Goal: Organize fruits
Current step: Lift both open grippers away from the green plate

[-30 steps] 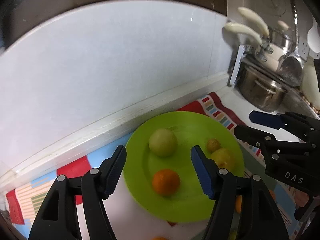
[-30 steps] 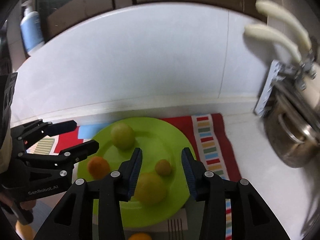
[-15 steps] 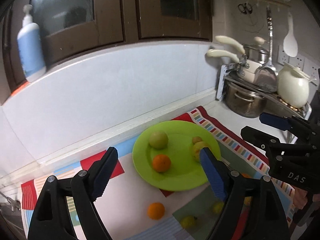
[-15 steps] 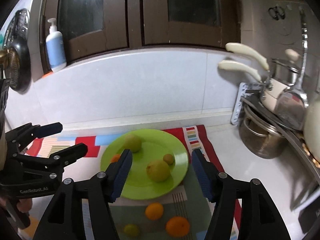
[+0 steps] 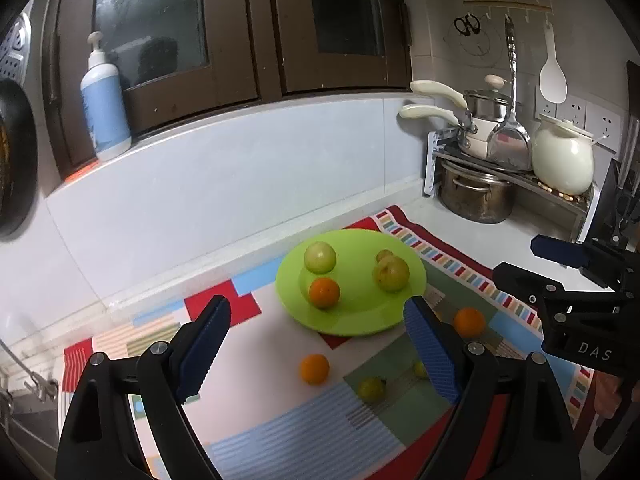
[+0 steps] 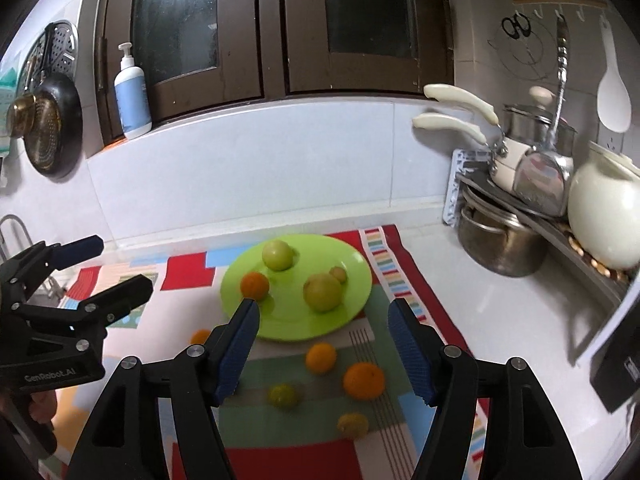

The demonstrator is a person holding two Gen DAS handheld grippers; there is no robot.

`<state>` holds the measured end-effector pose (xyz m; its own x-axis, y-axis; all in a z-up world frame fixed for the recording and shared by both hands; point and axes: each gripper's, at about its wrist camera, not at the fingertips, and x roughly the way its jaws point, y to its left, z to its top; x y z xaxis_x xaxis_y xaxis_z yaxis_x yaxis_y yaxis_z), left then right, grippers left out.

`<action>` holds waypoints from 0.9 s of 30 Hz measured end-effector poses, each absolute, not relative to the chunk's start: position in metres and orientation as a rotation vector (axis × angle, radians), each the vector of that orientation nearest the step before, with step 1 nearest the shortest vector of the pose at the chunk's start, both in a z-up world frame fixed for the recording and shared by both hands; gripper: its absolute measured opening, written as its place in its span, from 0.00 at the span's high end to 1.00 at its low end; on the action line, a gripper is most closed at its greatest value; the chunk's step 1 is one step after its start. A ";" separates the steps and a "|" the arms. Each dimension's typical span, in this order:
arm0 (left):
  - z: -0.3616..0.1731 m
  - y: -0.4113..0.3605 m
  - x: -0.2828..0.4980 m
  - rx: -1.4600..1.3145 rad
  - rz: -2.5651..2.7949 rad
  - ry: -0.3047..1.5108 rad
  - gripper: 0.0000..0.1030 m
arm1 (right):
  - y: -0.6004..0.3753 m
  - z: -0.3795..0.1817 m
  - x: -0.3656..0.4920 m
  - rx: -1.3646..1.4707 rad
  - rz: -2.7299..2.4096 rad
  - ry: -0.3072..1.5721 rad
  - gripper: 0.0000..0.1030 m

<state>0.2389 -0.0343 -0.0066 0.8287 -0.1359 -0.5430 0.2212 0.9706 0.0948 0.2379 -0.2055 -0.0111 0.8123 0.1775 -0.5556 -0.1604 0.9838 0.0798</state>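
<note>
On the green plate (image 5: 352, 316) sit four fruits, put there to be tidy. More fruit waits on the mat (image 6: 280, 456). Left gripper (image 5: 316, 356) and right gripper (image 6: 326, 350) have just opened, both empty.

One green plate (image 6: 352, 272) sits at the centre of the right wrist frame, on one patchwork mat (image 6: 400, 276).

On the plate lie four fruits: two large green ones, the upper (image 6: 277, 255) and the lower right (image 6: 322, 292), one orange (image 6: 255, 285) at the left, and one small yellowish-brown fruit (image 6: 338, 274) at the right.

Off the plate, on the mat in the lower half of the frame, lie five more: three oranges, lower left (image 6: 199, 336), middle (image 6: 321, 357) and lower right (image 6: 364, 381), one small green fruit (image 6: 282, 395), and one small yellow fruit (image 6: 353, 424) lowest.

That makes nine fruits.
</note>
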 end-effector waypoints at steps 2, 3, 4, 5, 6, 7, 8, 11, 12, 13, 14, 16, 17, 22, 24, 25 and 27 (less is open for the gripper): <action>-0.009 -0.033 0.232 0.158 -0.190 0.565 0.14 | -0.206 -0.014 0.231 0.033 0.171 0.605 0.35; -0.011 -0.033 0.229 0.161 -0.190 0.566 0.14 | -0.206 -0.015 0.228 0.033 0.165 0.606 0.35; -0.012 -0.033 0.225 0.164 -0.192 0.566 0.14 | -0.206 -0.016 0.225 0.032 0.159 0.606 0.35; -0.014 -0.032 0.223 0.167 -0.194 0.566 0.14 | -0.207 -0.017 0.222 0.033 0.151 0.606 0.35; -0.016 -0.032 0.219 0.171 -0.198 0.567 0.14 | -0.207 -0.019 0.219 0.035 0.148 0.610 0.35; -0.019 -0.033 0.217 0.177 -0.200 0.570 0.14 | -0.208 -0.021 0.216 0.038 0.146 0.616 0.35; -0.021 -0.033 0.214 0.182 -0.200 0.573 0.14 | -0.208 -0.024 0.213 0.044 0.141 0.621 0.35; -0.031 -0.032 0.207 0.188 -0.209 0.598 0.14 | -0.208 -0.031 0.203 0.047 0.132 0.627 0.35; -0.035 -0.032 0.206 0.186 -0.213 0.606 0.14 | -0.207 -0.032 0.201 0.044 0.129 0.630 0.35; -0.039 -0.032 0.204 0.188 -0.217 0.615 0.14 | -0.207 -0.035 0.199 0.040 0.124 0.634 0.35; -0.043 -0.032 0.202 0.192 -0.222 0.623 0.14 | -0.207 -0.038 0.196 0.044 0.120 0.637 0.35; -0.051 -0.033 0.201 0.199 -0.233 0.642 0.14 | -0.208 -0.042 0.193 0.046 0.115 0.649 0.35; -0.055 -0.035 0.201 0.204 -0.241 0.654 0.14 | -0.209 -0.046 0.192 0.047 0.113 0.658 0.35; -0.078 -0.040 0.202 0.238 -0.262 0.706 0.14 | -0.212 -0.066 0.190 0.040 0.086 0.718 0.35; -0.087 -0.042 0.203 0.243 -0.273 0.721 0.14 | -0.213 -0.074 0.190 0.038 0.082 0.742 0.35; -0.091 -0.042 0.205 0.245 -0.276 0.733 0.14 | -0.213 -0.079 0.191 0.036 0.081 0.761 0.35; -0.099 -0.043 0.208 0.244 -0.285 0.748 0.14 | -0.214 -0.087 0.193 0.038 0.079 0.783 0.35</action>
<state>0.2083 -0.0430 -0.0988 0.6980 -0.1670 -0.6963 0.3388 0.9337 0.1157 0.1927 -0.2139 -0.0867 0.7059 0.0856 -0.7031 -0.0573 0.9963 0.0637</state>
